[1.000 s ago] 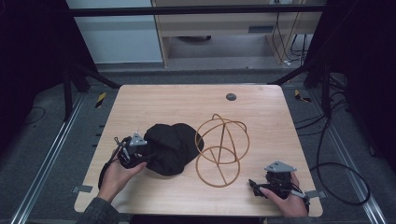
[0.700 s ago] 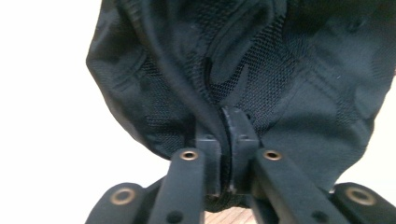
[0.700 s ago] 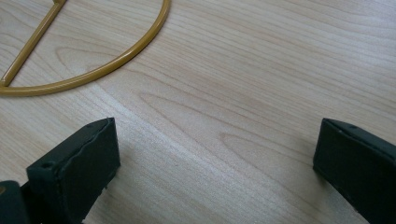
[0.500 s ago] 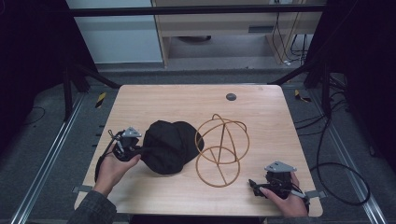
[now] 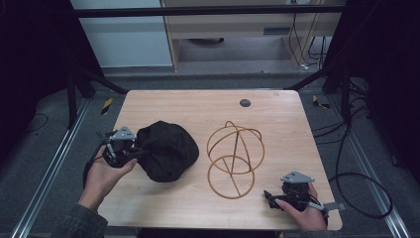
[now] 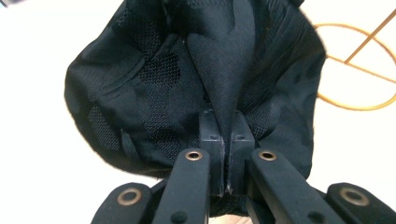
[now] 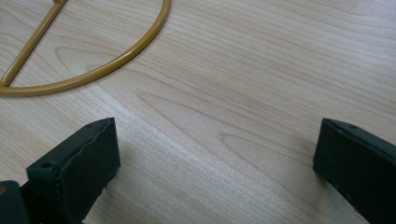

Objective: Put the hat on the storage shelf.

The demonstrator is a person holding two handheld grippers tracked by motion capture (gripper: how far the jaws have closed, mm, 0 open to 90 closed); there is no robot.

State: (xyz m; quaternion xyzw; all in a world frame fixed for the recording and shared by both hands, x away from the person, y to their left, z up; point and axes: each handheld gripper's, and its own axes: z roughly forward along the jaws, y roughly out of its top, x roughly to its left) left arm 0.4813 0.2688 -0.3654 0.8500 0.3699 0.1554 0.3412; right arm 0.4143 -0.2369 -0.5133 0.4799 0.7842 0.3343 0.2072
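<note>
Your light wooden table (image 5: pixel 208 106) carries two things that matter, and the larger is the black fabric cap with mesh panels (image 5: pixel 166 148), lying bunched on the left half, just beside the gold wire stand of interlocking hoops (image 5: pixel 234 157) that sits in the middle. Treat the cap as light and soft: it has no stiffness of its own, so it will sag and swing from whichever point you pinch, and the mesh looks likely to slide a little against smooth pads. The firmer ridge of folded cloth is your best hold, and that is where your left gripper (image 5: pixel 132 152) has it; in the left gripper view the left gripper (image 6: pixel 225 140) has its jaws brought together on a raised fold of the cap (image 6: pixel 196 79), having just been closing, with that fold pressed between them. A single fold should bear so slight a load, though the crown will droop below it. The wire stand (image 7: pixel 88 56) is the opposite sort of thing, rigid and thin, probably easy to tip or skid on the smooth wood if the hanging cloth drags across it. Your right gripper (image 5: pixel 275 197) rests at the near right corner of the table, and in the right gripper view the right gripper (image 7: pixel 217 161) stands with jaws wide apart over bare wood, holding nothing.
</note>
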